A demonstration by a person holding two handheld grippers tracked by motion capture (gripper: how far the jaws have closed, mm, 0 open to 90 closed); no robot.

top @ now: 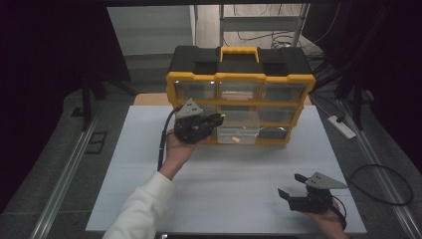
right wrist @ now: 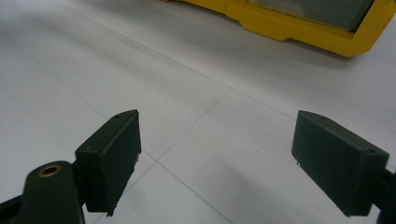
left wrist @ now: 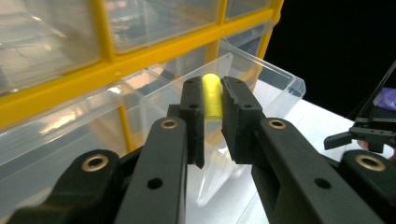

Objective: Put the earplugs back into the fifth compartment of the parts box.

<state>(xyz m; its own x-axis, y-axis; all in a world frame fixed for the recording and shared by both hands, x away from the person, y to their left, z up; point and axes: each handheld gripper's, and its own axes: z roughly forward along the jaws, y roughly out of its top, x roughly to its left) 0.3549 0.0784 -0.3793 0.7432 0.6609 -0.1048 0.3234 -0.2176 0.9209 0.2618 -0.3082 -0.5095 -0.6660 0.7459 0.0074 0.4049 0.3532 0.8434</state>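
Observation:
A yellow and black organizer [top: 239, 79] with clear drawers stands at the back of the white table. One clear drawer [top: 239, 130] in the bottom row is pulled out. My left gripper [top: 219, 118] hovers at the drawer's left rim, its jaws shut on a small yellow cylinder [left wrist: 212, 95] held over the open drawer [left wrist: 261, 79]. A small yellow bit [top: 235, 140] shows through the drawer's clear front. My right gripper [top: 289, 184] hangs open low over the table near the front right, with bare tabletop between its jaws [right wrist: 215, 163].
The white table top [top: 234, 179] stretches wide between the two hands. The organizer's yellow base [right wrist: 299, 28] lies ahead of the right gripper. A white power strip [top: 342, 126] and cables lie on the floor to the right.

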